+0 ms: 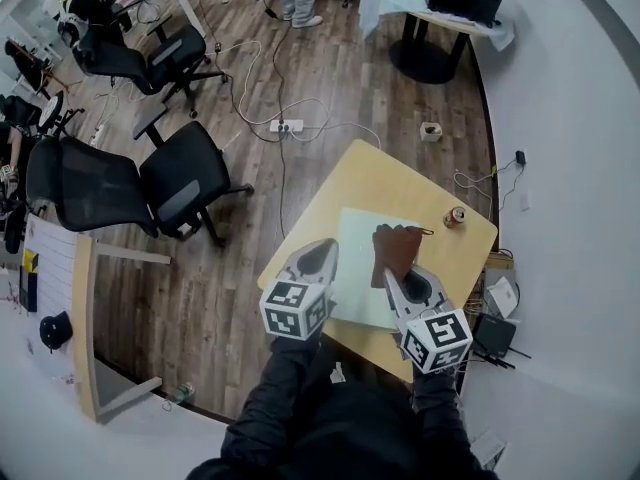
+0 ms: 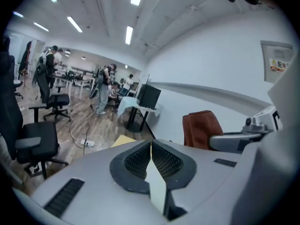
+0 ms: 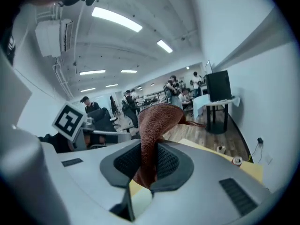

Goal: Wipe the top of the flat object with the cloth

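A pale, flat board [image 1: 362,268] lies on the yellow wooden table [image 1: 310,238]. A brown cloth [image 1: 395,248] is over the board's right part, and my right gripper [image 1: 400,276] is shut on its near end. In the right gripper view the cloth [image 3: 157,125] rises from between the pads of that gripper [image 3: 149,161] and folds over. My left gripper [image 1: 322,252] is at the board's left edge. Its jaws [image 2: 151,146] are shut with nothing between them. In the left gripper view the cloth [image 2: 201,128] shows to the right.
A small can [image 1: 455,216] stands near the table's far right corner and also shows in the right gripper view as the can [image 3: 237,161]. Black office chairs [image 1: 150,183] and floor cables [image 1: 285,126] lie to the left. Boxes and a cable lie on the floor to the right of the table [image 1: 495,303].
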`<action>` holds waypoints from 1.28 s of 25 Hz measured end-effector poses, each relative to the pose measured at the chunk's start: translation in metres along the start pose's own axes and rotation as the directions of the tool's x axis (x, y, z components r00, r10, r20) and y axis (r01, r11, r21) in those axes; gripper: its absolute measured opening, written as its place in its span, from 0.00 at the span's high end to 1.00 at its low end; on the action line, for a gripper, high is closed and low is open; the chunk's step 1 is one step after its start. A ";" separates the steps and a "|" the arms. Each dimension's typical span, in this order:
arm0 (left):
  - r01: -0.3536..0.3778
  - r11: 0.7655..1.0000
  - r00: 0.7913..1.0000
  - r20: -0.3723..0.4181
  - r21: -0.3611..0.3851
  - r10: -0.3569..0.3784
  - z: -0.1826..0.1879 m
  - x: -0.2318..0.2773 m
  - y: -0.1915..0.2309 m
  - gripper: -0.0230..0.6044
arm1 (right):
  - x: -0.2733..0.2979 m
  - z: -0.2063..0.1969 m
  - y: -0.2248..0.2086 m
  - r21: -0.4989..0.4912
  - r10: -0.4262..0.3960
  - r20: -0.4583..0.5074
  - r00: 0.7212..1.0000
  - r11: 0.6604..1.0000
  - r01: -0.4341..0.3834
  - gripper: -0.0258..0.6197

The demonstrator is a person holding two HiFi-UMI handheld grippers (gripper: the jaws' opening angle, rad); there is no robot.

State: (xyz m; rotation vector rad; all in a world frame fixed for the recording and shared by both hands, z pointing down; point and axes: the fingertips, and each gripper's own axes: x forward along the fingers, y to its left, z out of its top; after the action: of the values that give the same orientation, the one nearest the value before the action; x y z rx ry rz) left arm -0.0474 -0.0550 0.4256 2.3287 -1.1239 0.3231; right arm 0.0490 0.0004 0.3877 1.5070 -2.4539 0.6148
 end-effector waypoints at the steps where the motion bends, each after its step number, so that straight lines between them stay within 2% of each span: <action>1: -0.008 1.000 0.999 0.042 0.026 0.007 0.015 -0.009 -0.009 0.90 | -0.007 0.016 0.000 -0.004 -0.016 0.043 0.999 1.000 0.016 0.85; 6: -0.049 0.991 0.979 0.201 0.128 0.022 0.074 -0.056 -0.046 0.90 | -0.043 0.077 0.013 -0.019 -0.053 0.216 0.975 0.998 0.059 0.85; 11: -0.080 0.981 0.954 0.298 0.177 0.023 0.101 -0.083 -0.072 0.90 | -0.072 0.106 0.026 -0.088 -0.038 0.316 0.948 0.994 0.069 0.85; 23: -0.089 0.977 0.941 0.339 0.194 0.019 0.116 -0.103 -0.094 0.90 | -0.099 0.128 0.039 -0.145 -0.034 0.368 0.929 0.985 0.093 0.86; 32: -0.094 0.973 0.940 0.342 0.210 0.017 0.122 -0.103 -0.101 0.90 | -0.102 0.131 0.039 -0.141 -0.023 0.375 0.927 0.987 0.082 0.86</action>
State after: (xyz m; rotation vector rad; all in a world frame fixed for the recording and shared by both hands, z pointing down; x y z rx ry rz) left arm -0.0345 -0.0035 0.2446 2.6251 -1.3800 0.0699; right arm 0.0681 0.0397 0.2225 1.7538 -2.6426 0.1271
